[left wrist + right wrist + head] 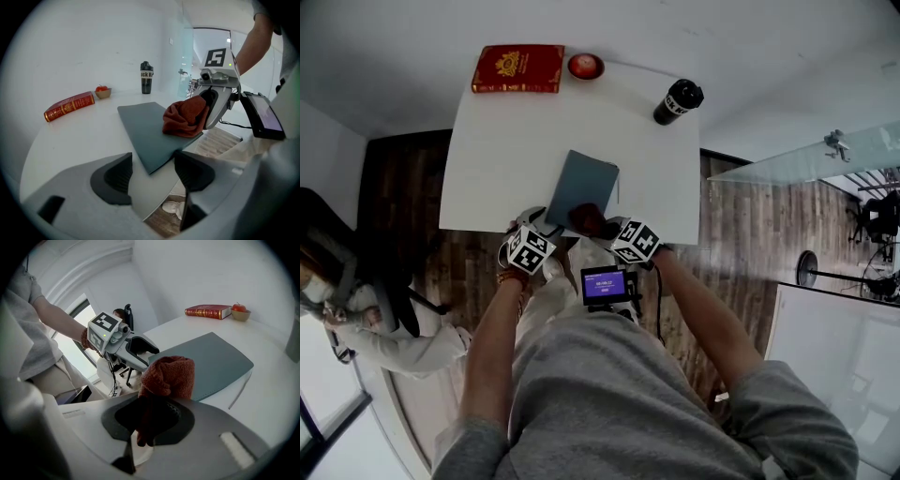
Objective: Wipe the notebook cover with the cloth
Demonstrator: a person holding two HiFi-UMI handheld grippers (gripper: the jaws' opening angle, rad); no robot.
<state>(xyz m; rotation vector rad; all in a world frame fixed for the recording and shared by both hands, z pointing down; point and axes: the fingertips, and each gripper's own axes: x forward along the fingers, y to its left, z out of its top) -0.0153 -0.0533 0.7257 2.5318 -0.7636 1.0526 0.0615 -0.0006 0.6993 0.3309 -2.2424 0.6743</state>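
Gripping the rust-red cloth (pixel 168 376), the right gripper (pixel 157 416) has its jaws closed on it; the cloth bunches just ahead of those jaws, resting on the near edge of the grey notebook (pixel 211 357); the left gripper (pixel 152 176) has its jaws apart, a notebook corner lying between them on the white table (pixel 79 136); contact there not discernible.

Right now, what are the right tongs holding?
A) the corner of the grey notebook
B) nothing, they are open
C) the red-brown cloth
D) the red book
C: the right gripper view shows the right tongs shut on the red-brown cloth, which is bunched over the near end of the grey notebook.
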